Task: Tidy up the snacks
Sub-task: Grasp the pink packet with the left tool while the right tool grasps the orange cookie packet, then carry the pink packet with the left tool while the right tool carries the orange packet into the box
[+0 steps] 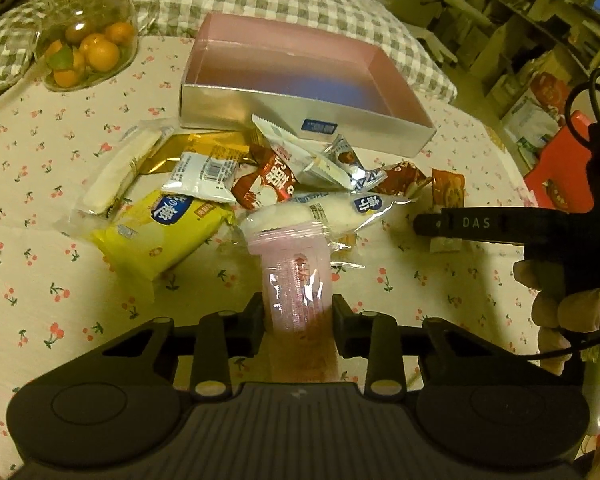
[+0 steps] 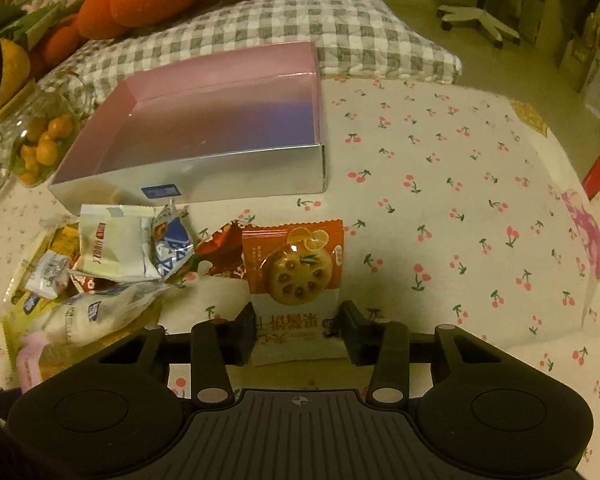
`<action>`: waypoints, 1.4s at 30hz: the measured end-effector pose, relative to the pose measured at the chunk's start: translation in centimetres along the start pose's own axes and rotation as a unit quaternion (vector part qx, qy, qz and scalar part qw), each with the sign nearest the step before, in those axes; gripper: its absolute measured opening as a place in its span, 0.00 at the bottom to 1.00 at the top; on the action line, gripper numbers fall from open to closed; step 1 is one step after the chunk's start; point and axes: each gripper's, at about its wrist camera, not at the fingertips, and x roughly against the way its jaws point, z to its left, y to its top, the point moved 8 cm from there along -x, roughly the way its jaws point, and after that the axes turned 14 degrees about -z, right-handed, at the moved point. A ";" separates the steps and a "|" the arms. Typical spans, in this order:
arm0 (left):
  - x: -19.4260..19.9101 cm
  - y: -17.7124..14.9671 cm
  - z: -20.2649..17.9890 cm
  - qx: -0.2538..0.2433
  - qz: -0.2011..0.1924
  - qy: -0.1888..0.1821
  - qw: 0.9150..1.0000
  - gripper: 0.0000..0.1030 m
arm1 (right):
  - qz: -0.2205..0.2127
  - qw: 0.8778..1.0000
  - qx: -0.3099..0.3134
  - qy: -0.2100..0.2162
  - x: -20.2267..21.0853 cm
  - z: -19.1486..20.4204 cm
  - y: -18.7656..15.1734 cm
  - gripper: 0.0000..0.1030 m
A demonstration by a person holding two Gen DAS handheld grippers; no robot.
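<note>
Left gripper (image 1: 298, 322): clamped on a pink tube-shaped snack (image 1: 296, 276), bottom centre of its view.
Right gripper (image 2: 298, 330): closed on an orange cookie packet (image 2: 294, 276), lower centre.
Snack pile (image 1: 236, 184): loose wrappers mid-frame on the worktop (image 1: 40, 288).
Pink-lined box (image 1: 300, 80): open, upper centre, behind the pile.
Glass fruit bowl (image 1: 86, 46): upper left.

A table under a white cloth printed with small red cherries (image 2: 440, 168) carries a shallow silver box with a pink inside (image 2: 204, 184), a heap of wrapped snack packets (image 1: 228, 184) just before it – and a clear glass jar of small oranges (image 1: 88, 48) at the far left.
</note>
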 end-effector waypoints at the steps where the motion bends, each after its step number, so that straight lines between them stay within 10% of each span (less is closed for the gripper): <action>1: 0.2 0.0 0.0 -0.001 0.000 -0.002 1.000 0.29 | 0.000 1.000 -0.002 0.001 0.2 0.0 0.0 0.38; 22: 3.4 3.1 0.0 0.037 -0.035 -0.053 0.997 0.29 | -0.029 0.993 -0.084 0.072 4.0 0.5 3.6 0.38; 42: -1.5 11.5 2.7 0.110 -0.112 -0.004 0.988 0.29 | -0.054 0.982 -0.158 0.092 1.3 1.3 7.9 0.38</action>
